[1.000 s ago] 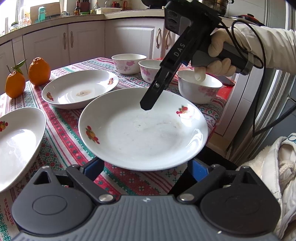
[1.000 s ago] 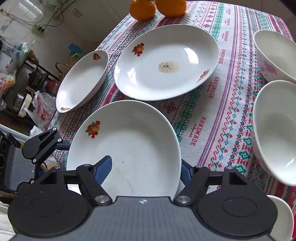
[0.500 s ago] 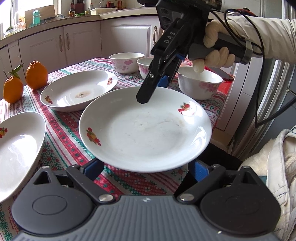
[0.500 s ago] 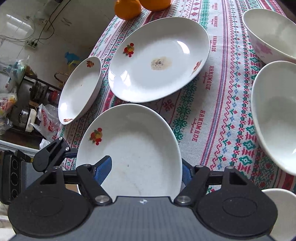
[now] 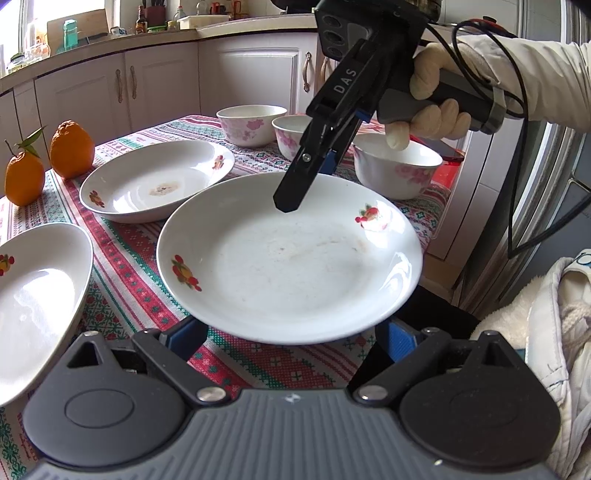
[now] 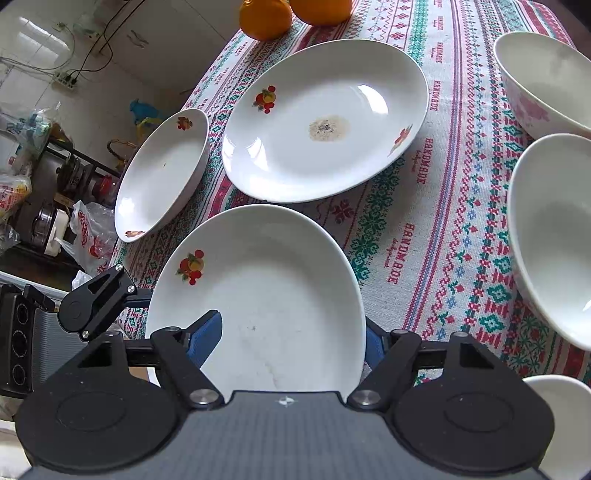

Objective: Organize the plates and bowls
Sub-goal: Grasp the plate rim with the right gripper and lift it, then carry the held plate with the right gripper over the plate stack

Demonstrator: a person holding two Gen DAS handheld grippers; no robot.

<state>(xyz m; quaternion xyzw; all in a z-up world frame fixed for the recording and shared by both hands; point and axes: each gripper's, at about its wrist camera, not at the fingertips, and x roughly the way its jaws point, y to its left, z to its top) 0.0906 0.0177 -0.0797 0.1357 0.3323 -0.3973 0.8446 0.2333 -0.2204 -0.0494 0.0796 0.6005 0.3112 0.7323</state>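
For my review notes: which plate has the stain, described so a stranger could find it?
Start at the two oranges at one end of the tablecloth. The stained plate lies flat right beside them, between a side plate and the bowls. Alone among the plates, it has a brown speckled patch at its centre.

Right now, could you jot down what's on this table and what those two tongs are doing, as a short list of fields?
Plates: near plate; stained plate; side plate
Bowls: three floral bowls
Fruit: two oranges
Cover: patterned tablecloth
Left tongs: wide open, straddling the near plate's close rim
Right tongs: opening, the near plate's far rim between them
Person: gloved hand on the right tongs' handle
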